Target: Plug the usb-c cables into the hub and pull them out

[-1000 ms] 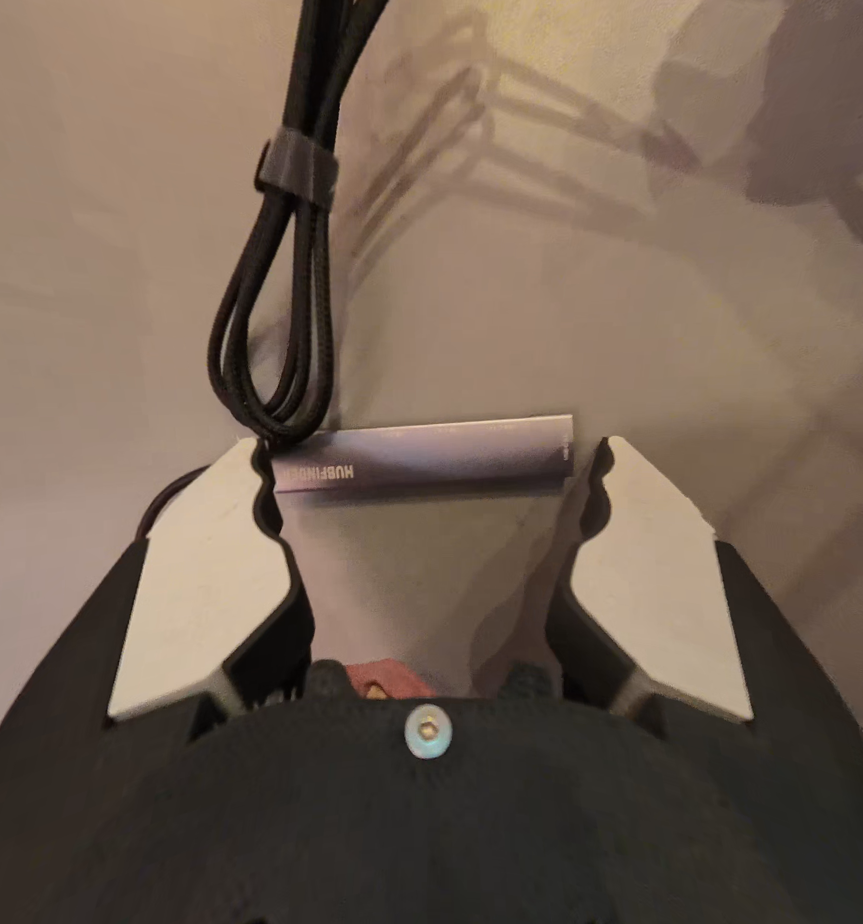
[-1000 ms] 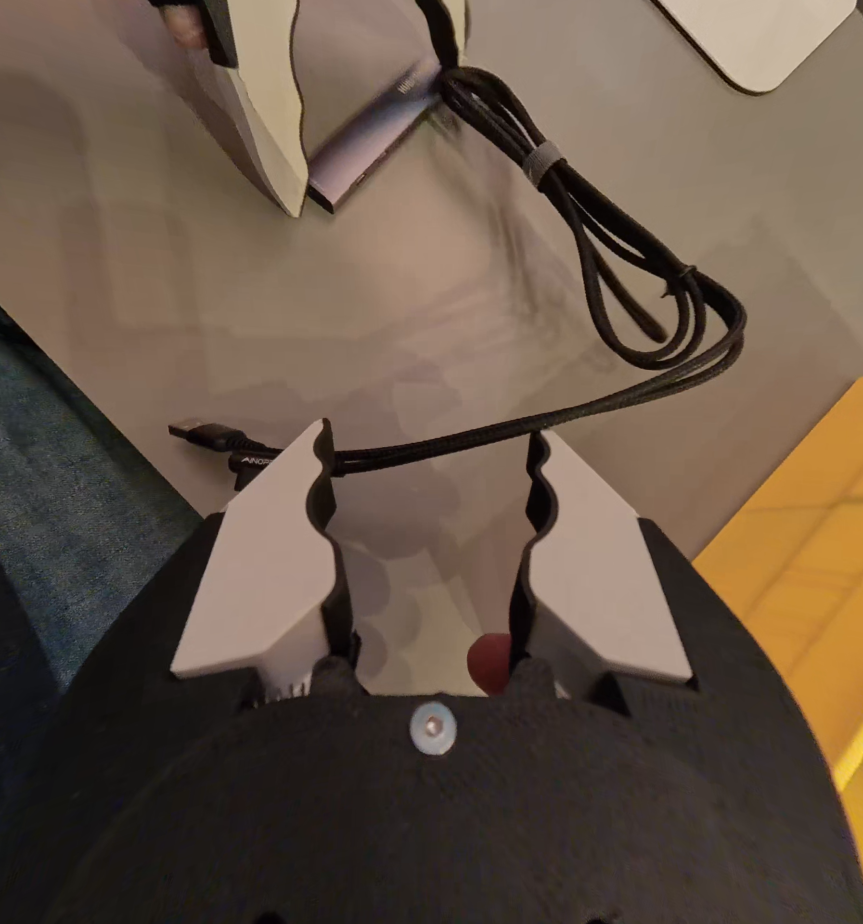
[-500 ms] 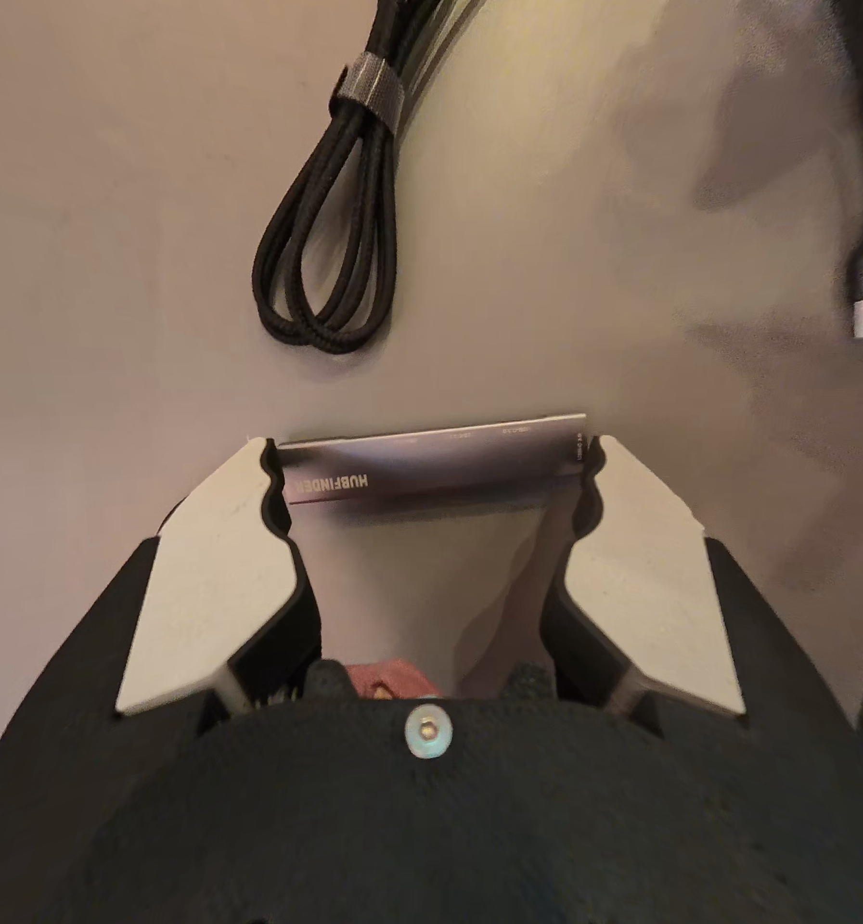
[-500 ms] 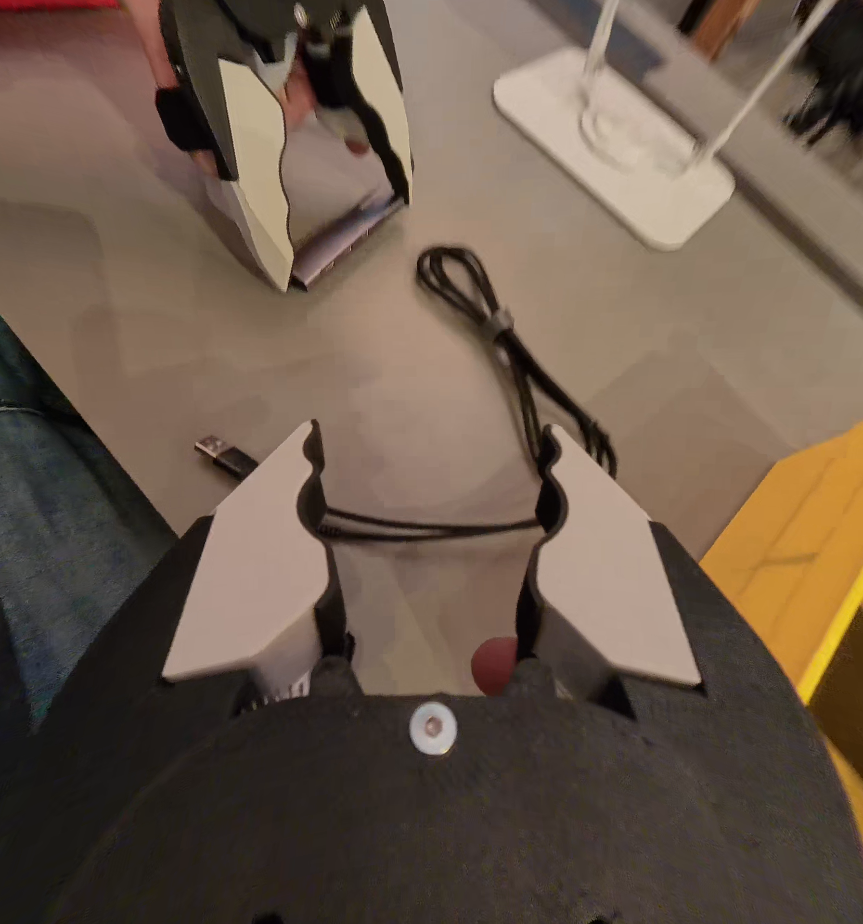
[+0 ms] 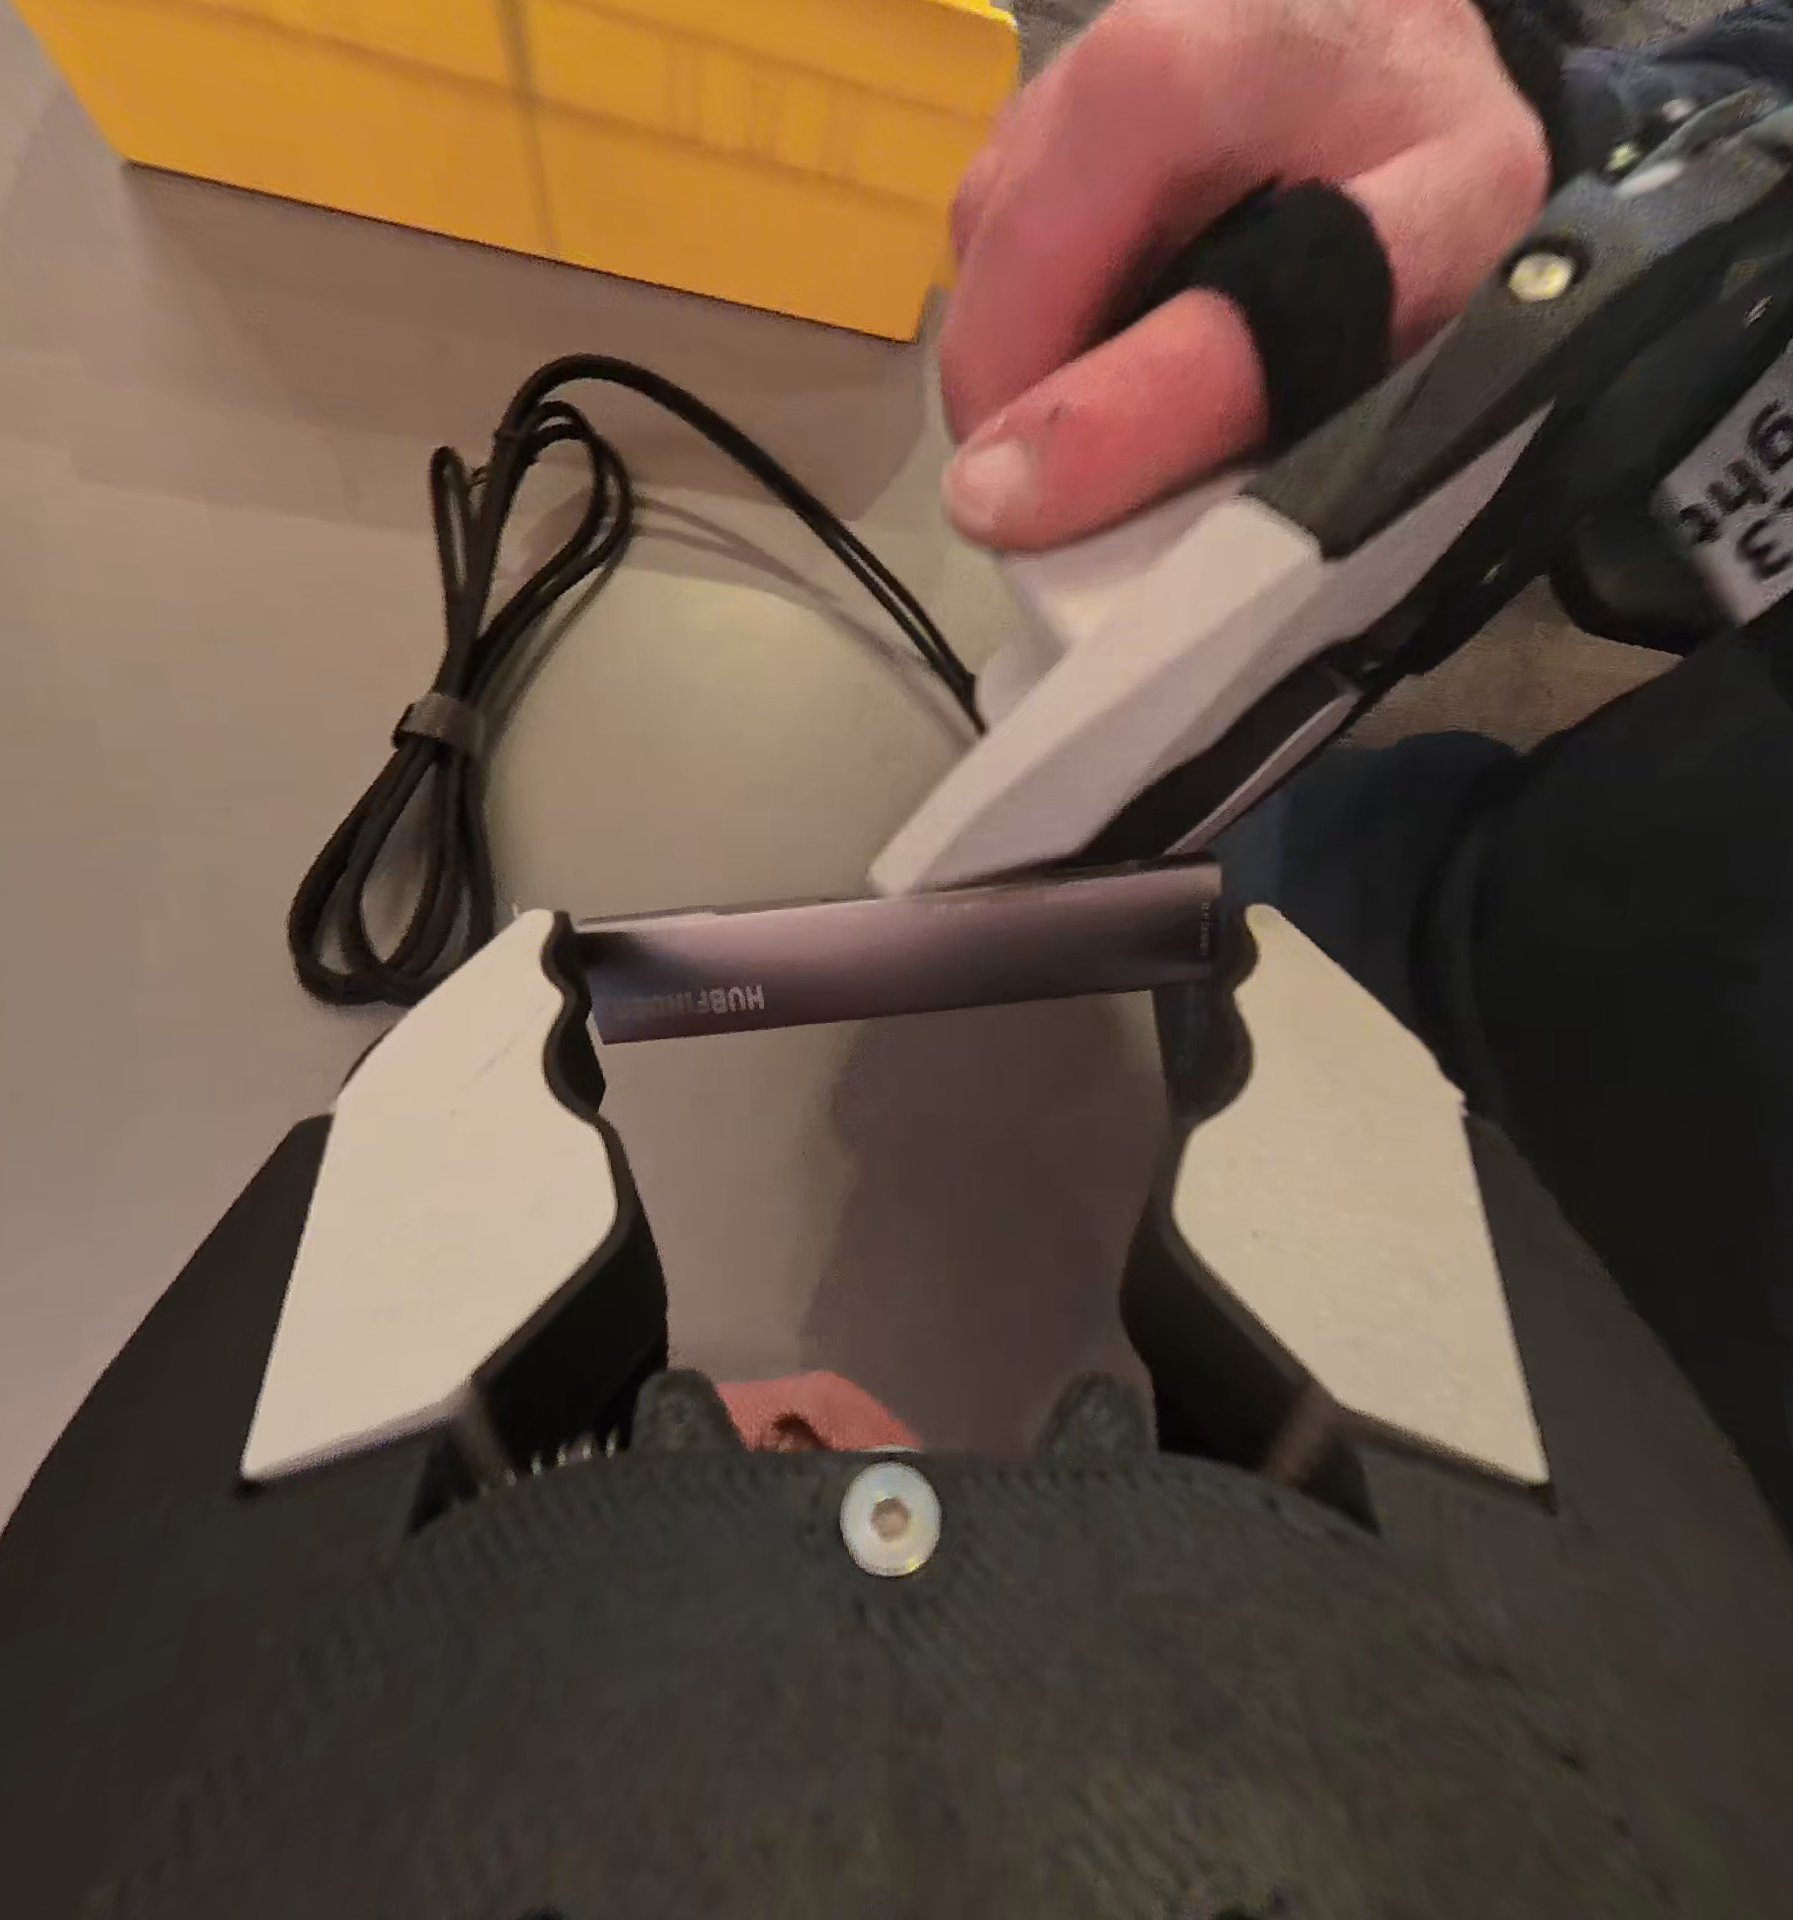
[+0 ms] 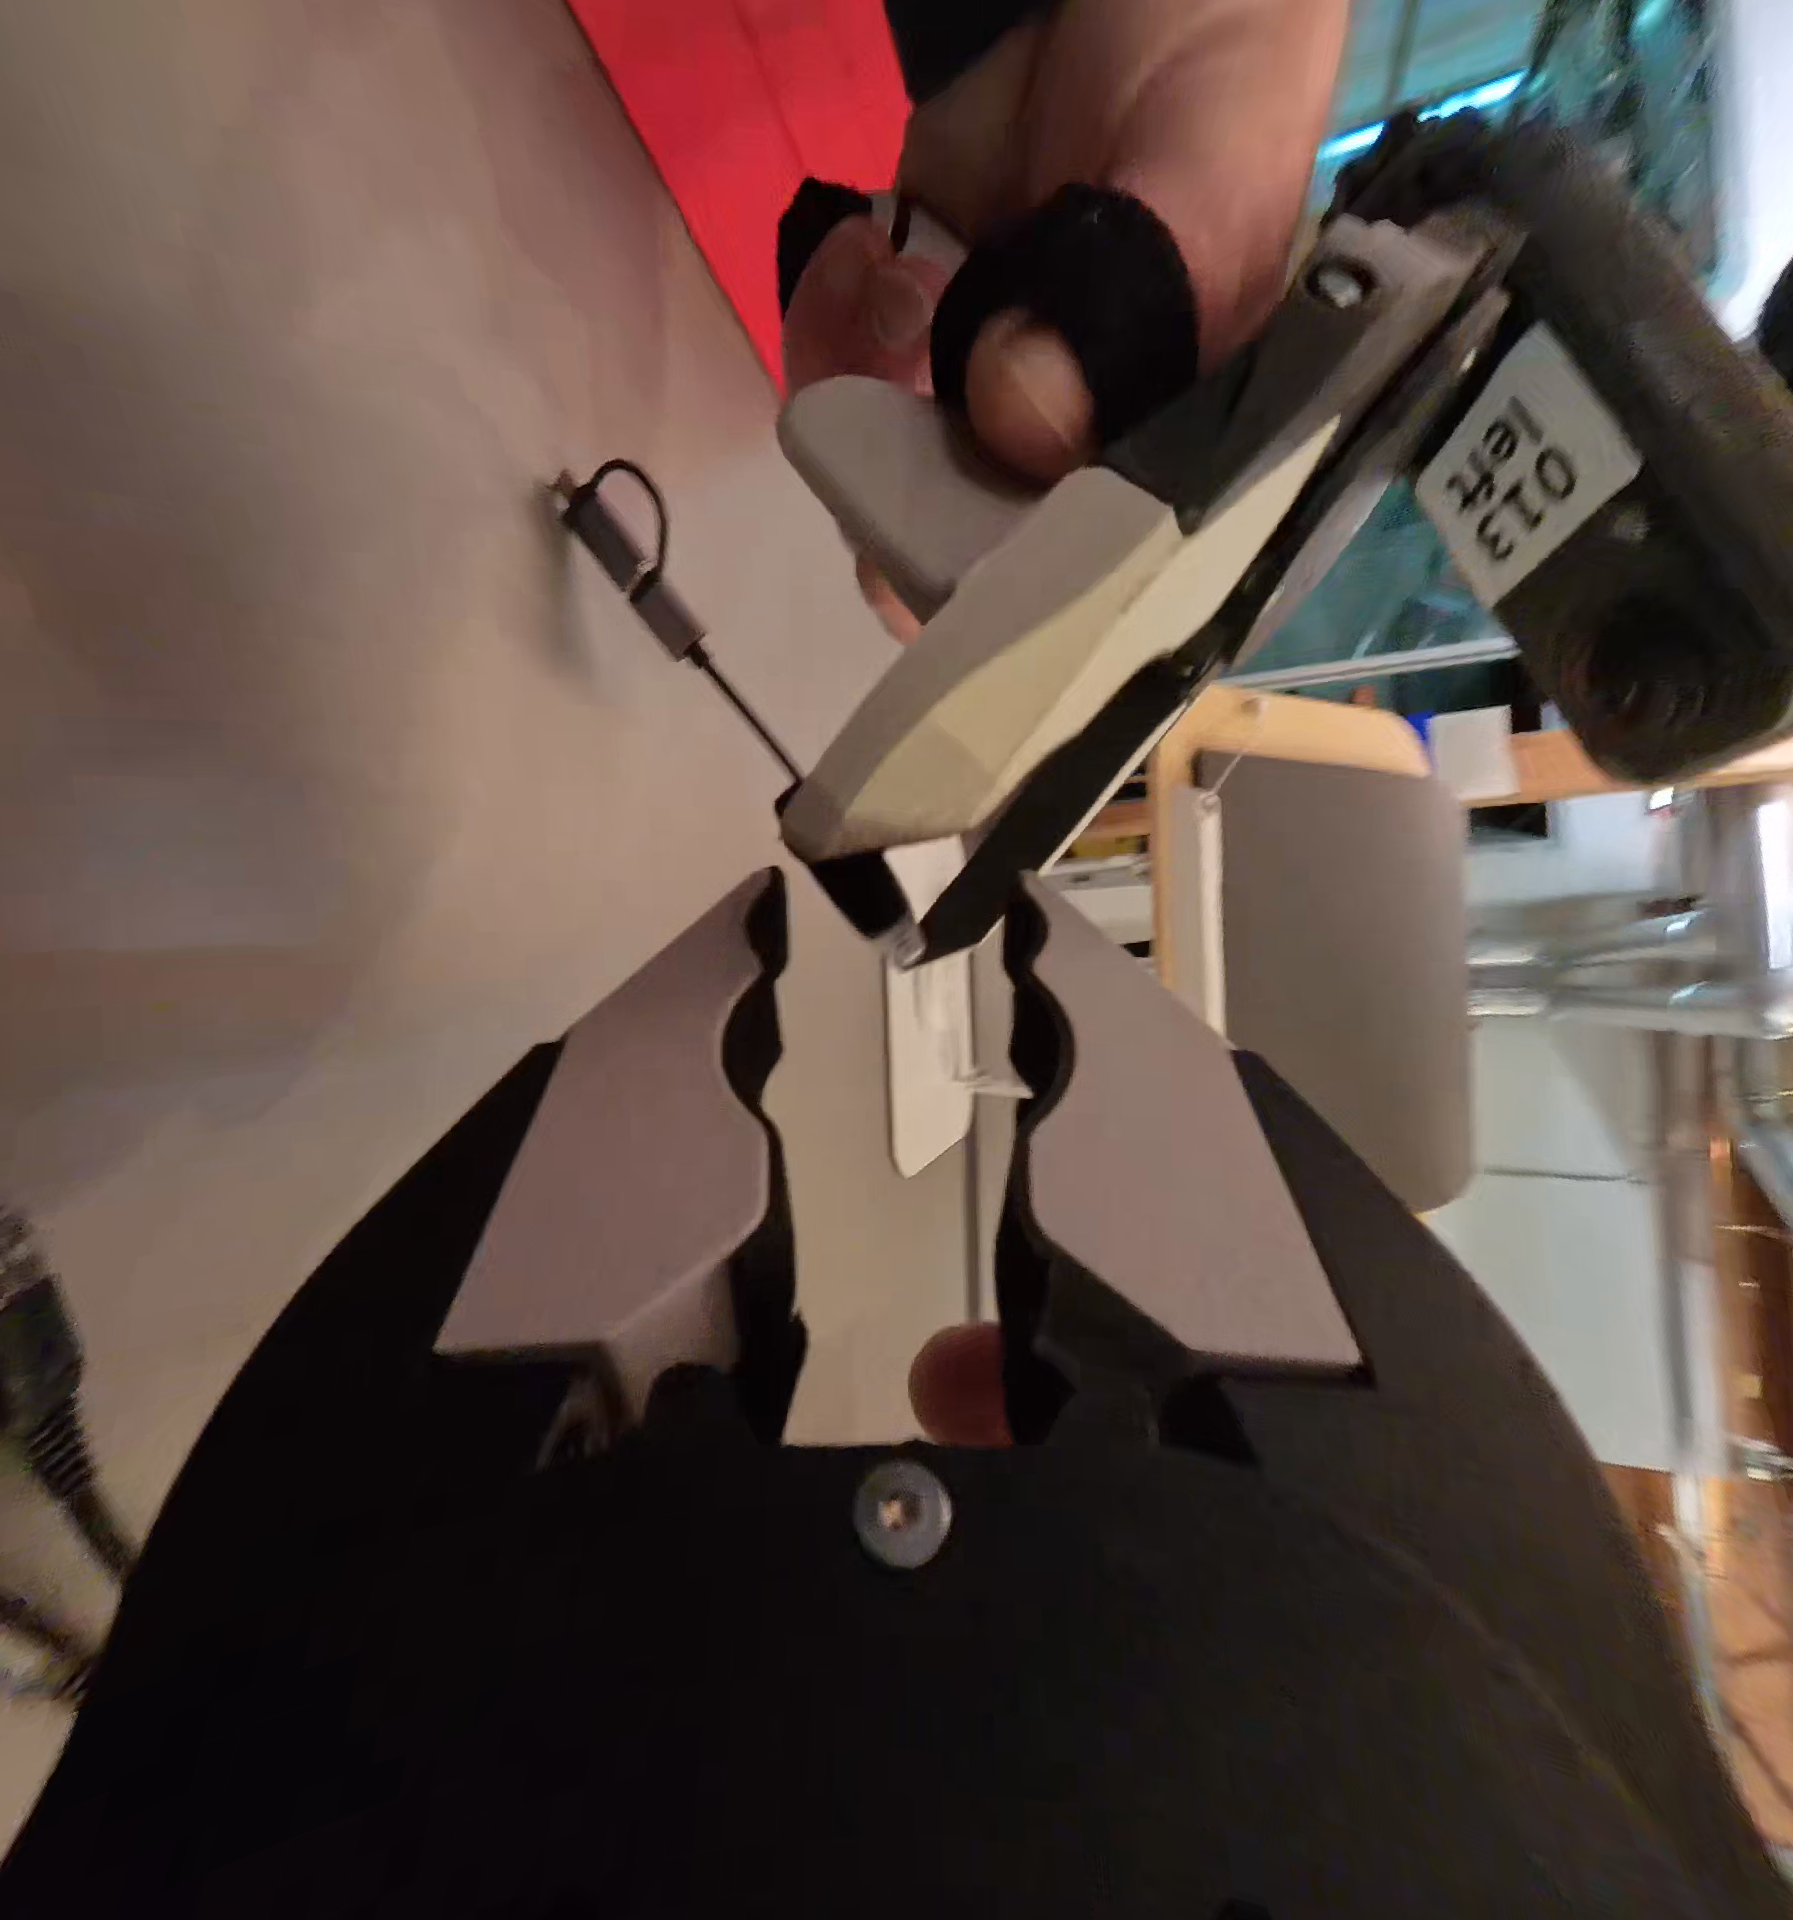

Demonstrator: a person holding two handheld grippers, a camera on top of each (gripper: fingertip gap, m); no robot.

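Here the left gripper [image 5: 897, 987] pinches the hub [image 5: 902, 961] by its two ends above the grey table [image 5: 144, 520] — the right gripper [image 6: 897, 940], fingers slightly parted, noses up to it; farther off lies a bundled black cable [image 5: 435, 769].

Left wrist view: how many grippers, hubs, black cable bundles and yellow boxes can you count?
Grippers: 2, the left gripper and the right gripper
USB hub: 1
Black cable bundle: 1
Yellow box: 1
Total: 5
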